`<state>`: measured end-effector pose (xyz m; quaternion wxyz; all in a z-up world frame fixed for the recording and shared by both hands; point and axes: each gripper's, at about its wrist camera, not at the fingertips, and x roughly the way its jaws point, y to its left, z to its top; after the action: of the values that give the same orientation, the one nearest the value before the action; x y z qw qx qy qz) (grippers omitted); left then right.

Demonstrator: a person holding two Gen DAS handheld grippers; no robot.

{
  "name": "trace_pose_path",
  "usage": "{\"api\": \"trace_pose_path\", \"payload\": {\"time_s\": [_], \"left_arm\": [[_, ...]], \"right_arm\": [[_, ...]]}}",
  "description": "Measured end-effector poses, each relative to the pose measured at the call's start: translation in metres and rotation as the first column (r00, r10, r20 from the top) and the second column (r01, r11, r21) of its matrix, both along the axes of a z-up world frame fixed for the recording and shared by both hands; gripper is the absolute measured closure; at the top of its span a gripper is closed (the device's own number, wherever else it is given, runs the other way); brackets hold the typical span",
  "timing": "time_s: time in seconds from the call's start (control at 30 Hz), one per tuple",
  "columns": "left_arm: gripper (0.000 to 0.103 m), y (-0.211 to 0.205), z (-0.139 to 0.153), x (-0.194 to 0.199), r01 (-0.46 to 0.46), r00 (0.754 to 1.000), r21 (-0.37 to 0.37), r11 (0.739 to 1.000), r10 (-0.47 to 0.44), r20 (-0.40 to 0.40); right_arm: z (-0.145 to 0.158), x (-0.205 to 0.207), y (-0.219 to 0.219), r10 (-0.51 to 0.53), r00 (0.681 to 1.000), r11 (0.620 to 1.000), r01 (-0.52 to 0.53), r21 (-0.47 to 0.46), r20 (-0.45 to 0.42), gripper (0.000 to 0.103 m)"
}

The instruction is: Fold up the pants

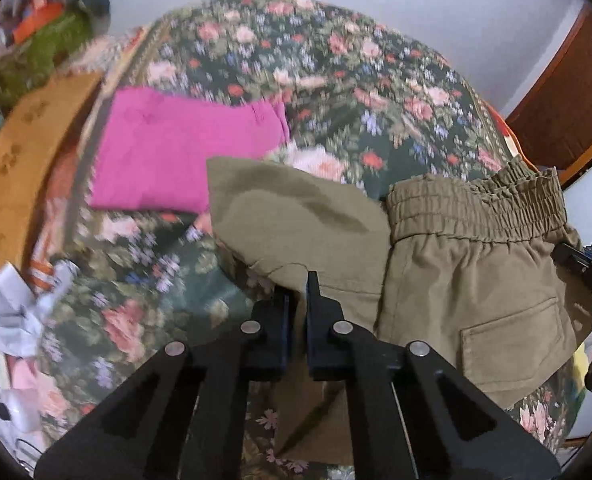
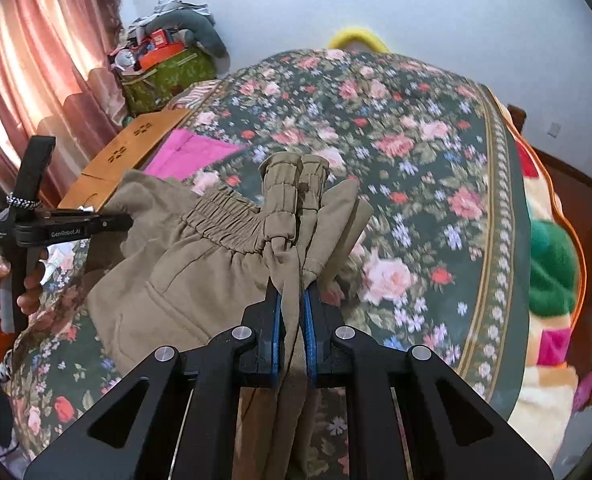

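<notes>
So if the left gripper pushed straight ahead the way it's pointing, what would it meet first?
The khaki pants it already grips: the folded fabric lies right ahead of the left gripper. Beyond that is the floral bedspread, with the pink folded garment off to the left. Depth is hard to judge.

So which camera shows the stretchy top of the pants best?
The left wrist view: the elastic waistband spreads wide and unblocked there. The right wrist view shows it bunched and partly hidden behind gathered fabric.

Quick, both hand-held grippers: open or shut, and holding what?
Left hand-held gripper: shut on the khaki pants, pinching a fabric edge.
Right hand-held gripper: shut on the khaki pants, with bunched cloth running between its blue pads.
</notes>
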<state>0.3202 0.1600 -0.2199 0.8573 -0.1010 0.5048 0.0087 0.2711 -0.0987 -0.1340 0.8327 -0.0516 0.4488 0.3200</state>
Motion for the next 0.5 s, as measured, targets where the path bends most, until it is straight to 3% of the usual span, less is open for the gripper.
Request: {"api": "trace_pose_path", "payload": {"time_s": [0.33,0.5], "left_arm": [[0.099,0.053,0.072,0.011,-0.082,0.988,0.106,0.991,0.067,0.138],[0.099,0.093,0.088,0.031,-0.144,0.976,0.128,0.981,0.119,0.184]], "right_arm": [[0.041,0.025,0.065,0.056,0.990,0.997,-0.061,0.036,0.126,0.096],[0.050,0.047,0.105,0.063,0.985,0.995,-0.074,0.065,0.158,0.096]]}}
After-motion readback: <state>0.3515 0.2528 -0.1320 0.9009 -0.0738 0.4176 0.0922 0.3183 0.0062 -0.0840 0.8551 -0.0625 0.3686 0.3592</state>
